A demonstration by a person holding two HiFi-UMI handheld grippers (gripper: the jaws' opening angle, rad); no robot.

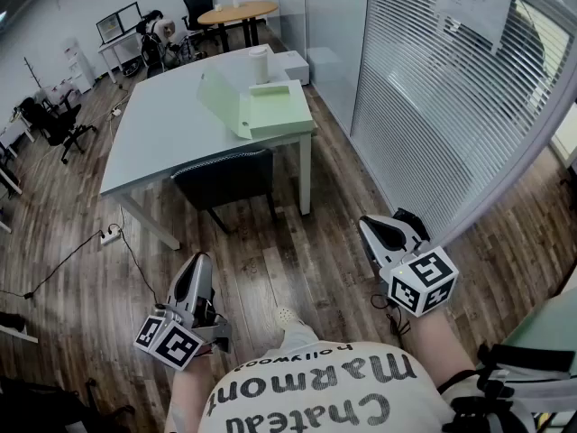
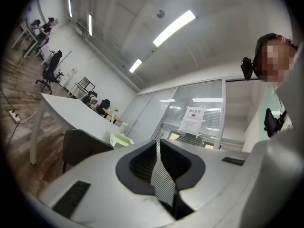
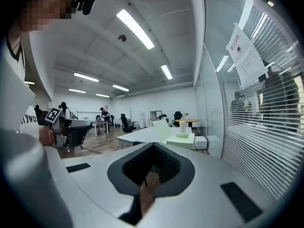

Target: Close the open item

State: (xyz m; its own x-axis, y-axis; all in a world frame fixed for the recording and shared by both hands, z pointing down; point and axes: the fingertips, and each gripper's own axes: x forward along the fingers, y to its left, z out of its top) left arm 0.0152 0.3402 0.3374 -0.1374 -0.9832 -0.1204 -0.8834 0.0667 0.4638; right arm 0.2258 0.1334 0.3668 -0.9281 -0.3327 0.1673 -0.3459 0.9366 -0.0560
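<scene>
A pale green box (image 1: 275, 108) stands open at the near right corner of the white table (image 1: 167, 124), its lid (image 1: 219, 98) tilted up to the left. It shows small and far off in the left gripper view (image 2: 120, 139) and in the right gripper view (image 3: 181, 138). My left gripper (image 1: 200, 260) hangs low over the wooden floor, far from the table, with its jaws together and nothing in them (image 2: 158, 141). My right gripper (image 1: 368, 225) is also low, on the right and well short of the box, its jaws closed to a thin slit (image 3: 153, 145).
A black chair (image 1: 225, 177) is tucked under the table's near edge, between me and the box. A white cylinder (image 1: 259, 63) and a white carton (image 1: 293, 64) sit behind the box. A glass wall with blinds (image 1: 433, 106) runs along the right. A cable and power strip (image 1: 110, 234) lie on the floor.
</scene>
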